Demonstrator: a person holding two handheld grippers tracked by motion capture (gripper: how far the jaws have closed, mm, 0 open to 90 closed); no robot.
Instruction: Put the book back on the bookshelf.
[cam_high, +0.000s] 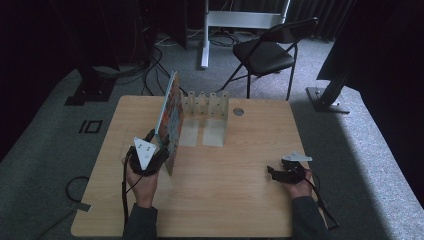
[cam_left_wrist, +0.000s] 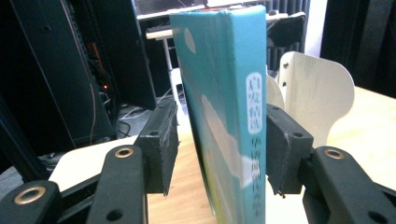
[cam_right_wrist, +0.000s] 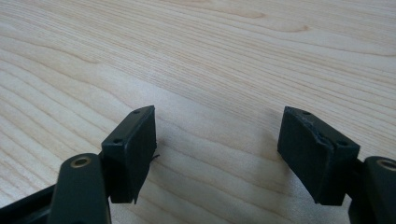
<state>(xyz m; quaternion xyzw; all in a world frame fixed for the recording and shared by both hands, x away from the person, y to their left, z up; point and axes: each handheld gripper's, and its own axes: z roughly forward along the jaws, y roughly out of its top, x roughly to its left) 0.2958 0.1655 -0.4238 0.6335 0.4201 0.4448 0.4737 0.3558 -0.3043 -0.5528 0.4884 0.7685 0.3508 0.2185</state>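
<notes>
A thin book (cam_high: 170, 120) with a teal cover (cam_left_wrist: 224, 116) stands upright on its edge on the wooden table (cam_high: 235, 200), its far end by a white slotted rack (cam_high: 206, 106). My left gripper (cam_high: 159, 141) sits at the book's near end with its jaws on either side of it. In the left gripper view (cam_left_wrist: 219, 154) the right pad (cam_left_wrist: 280, 149) lies against the spine, while a gap shows between the left pad (cam_left_wrist: 161, 144) and the cover. My right gripper (cam_high: 272, 172) rests low over the table at the right, open (cam_right_wrist: 217, 149), with bare wood between its jaws.
The rack's white dividers (cam_left_wrist: 317, 98) rise just behind the book. A small round grommet (cam_high: 238, 111) sits in the tabletop at the back. Beyond the table stand a black folding chair (cam_high: 265, 52) and dark stands with cables on the grey carpet.
</notes>
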